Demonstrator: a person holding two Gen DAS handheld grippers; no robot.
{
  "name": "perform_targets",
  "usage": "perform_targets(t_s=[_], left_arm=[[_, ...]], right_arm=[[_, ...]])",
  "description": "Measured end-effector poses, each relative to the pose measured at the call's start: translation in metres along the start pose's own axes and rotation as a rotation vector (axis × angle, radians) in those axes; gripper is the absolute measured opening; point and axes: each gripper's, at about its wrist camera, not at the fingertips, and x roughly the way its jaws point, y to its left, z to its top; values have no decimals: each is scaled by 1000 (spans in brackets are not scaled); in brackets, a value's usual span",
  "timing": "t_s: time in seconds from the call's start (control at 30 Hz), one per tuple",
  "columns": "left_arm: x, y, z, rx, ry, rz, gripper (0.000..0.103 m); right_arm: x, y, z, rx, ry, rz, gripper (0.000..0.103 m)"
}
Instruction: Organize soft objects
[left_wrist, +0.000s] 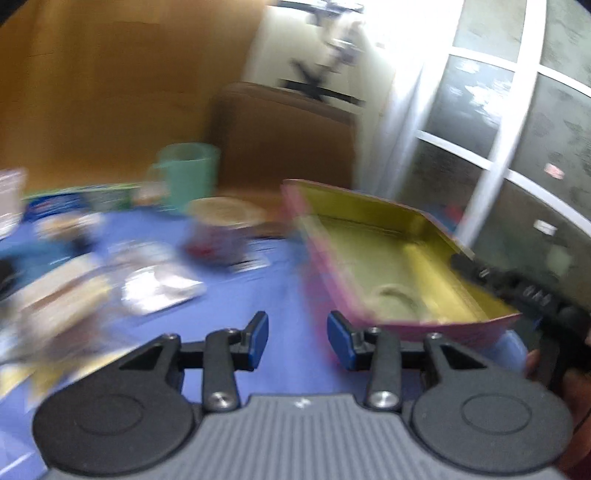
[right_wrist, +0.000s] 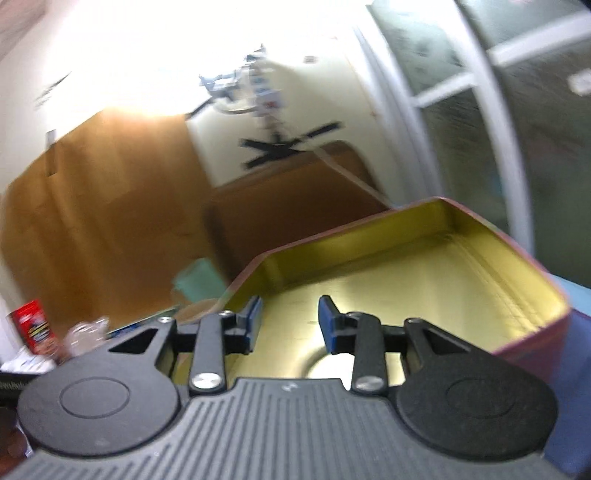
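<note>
Both grippers are released and hold nothing: the left gripper (left_wrist: 297, 341) hovers over the blue desk (left_wrist: 280, 295), the right gripper (right_wrist: 290, 323) hangs above the open tin (right_wrist: 424, 280). The tin sits at the right of the desk, seemingly empty save for a loop-shaped mark on its floor. The soft packets (left_wrist: 159, 291) lie left of it, smeared by blur, so a grab made now could miss them or knock over the green mug (left_wrist: 188, 173) behind

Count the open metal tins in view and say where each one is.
1. The pink tin with the gold interior sits on the blue tablecloth, ahead-right of the left gripper and beneath the right gripper. Blurred clutter at left may hide others.
</note>
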Motion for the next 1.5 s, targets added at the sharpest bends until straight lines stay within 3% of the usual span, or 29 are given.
perform_targets(t_s=[0.17, 0.3, 0.43, 0.53, 0.67, 0.73, 0.9, 0.97, 1.07, 1.33, 1.5], left_arm=[[-47, 67, -27, -91, -32, 182, 37], [-69, 111, -39, -132, -67, 345, 41], [-75, 146, -50, -204, -85, 400, 41], [-79, 161, -55, -278, -102, 354, 41], [-82, 154, -56, -258, -135, 346, 41], [-84, 151, -58, -246, -145, 344, 44], [-86, 148, -61, -234, -161, 329, 47], [-87, 150, -62, -238, -167, 322, 49], [-88, 152, -62, -248, -168, 317, 51], [-88, 150, -62, -242, -163, 324, 57], [-87, 146, -61, -213, -150, 288, 67]], right_arm=[[20, 58, -14, -95, 92, 175, 37], [46, 105, -35, -139, 228, 292, 37], [73, 155, -53, -236, 316, 358, 44], [96, 183, -59, -275, 360, 390, 64], [125, 210, -64, -298, 411, 405, 89], [133, 223, -72, -314, 440, 418, 92], [151, 242, -89, -418, 468, 392, 91], [154, 242, -94, -437, 487, 397, 77], [149, 237, -92, -407, 489, 412, 69], [106, 202, -89, -358, 513, 427, 68], [71, 179, -85, -477, 568, 575, 70]])
